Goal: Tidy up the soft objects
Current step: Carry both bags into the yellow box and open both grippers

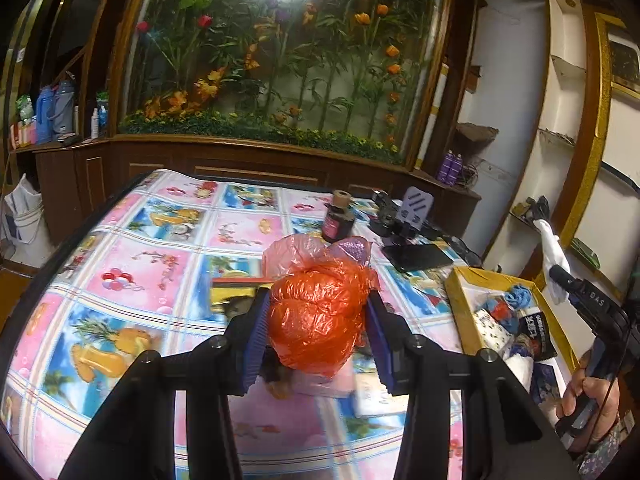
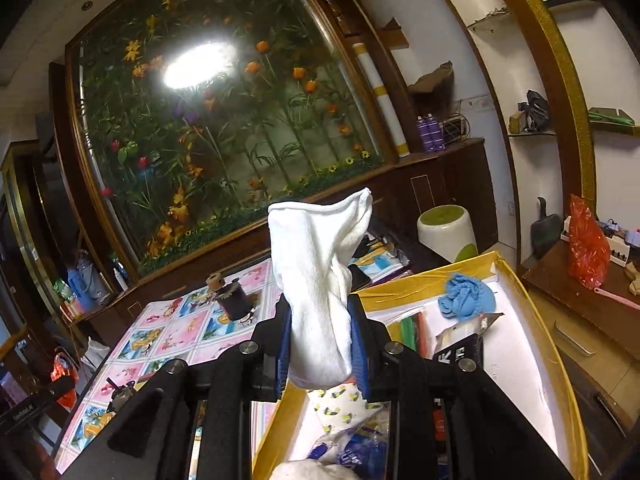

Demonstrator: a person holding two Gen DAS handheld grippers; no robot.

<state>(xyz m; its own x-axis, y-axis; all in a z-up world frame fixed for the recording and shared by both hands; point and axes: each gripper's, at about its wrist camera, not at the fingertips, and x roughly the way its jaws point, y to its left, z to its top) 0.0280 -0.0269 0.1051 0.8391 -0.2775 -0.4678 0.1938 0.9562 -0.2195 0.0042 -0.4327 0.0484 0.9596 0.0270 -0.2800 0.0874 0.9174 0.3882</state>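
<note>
Left gripper [image 1: 318,322] clamping orange bag [image 1: 316,316], right gripper [image 2: 320,344] clamping white sock [image 2: 320,280]

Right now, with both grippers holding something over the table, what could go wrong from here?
1. The left gripper squeezes a crinkly orange plastic bag; the slick film could slip out or tear.
2. The right gripper pinches only the lower part of the white sock, so its loose top may snag the yellow box rim.
3. The dark bottle stands just beyond the bag and could be knocked over.
</note>
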